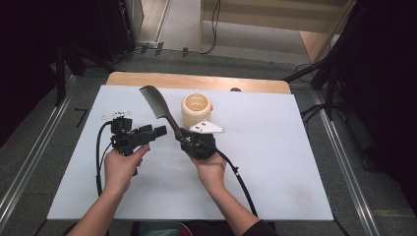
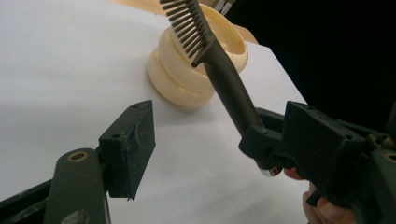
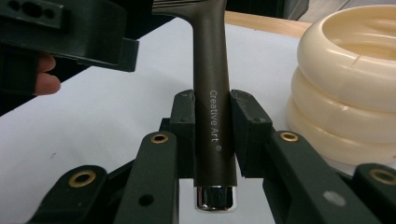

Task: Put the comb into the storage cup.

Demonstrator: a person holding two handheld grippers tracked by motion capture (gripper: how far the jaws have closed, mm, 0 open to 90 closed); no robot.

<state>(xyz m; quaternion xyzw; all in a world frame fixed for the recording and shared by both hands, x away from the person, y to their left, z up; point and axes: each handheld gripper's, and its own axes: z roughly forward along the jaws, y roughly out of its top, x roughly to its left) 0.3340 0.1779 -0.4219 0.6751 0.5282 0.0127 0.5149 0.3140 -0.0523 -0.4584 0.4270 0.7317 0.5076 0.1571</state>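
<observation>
My right gripper [image 1: 186, 138] [image 3: 212, 130] is shut on the dark handle of a comb-like brush [image 1: 156, 101] [image 3: 210, 56], near its chrome end. The toothed head [image 2: 187, 28] points up and away to the far left. My left gripper [image 1: 156, 132] [image 2: 219, 121] is open, jaws wide, and points right towards the handle without touching it. A cream ribbed ring-shaped holder [image 1: 196, 109] [image 2: 187, 79] [image 3: 345, 93] stands upright on the white table sheet [image 1: 275, 162], just beyond the right gripper.
The white sheet covers a wooden table [image 1: 196, 79] whose far edge shows. A black cable [image 1: 243, 187] trails from the right gripper towards the near edge, and another [image 1: 98, 157] loops from the left one. Dark stands and floor rails surround the table.
</observation>
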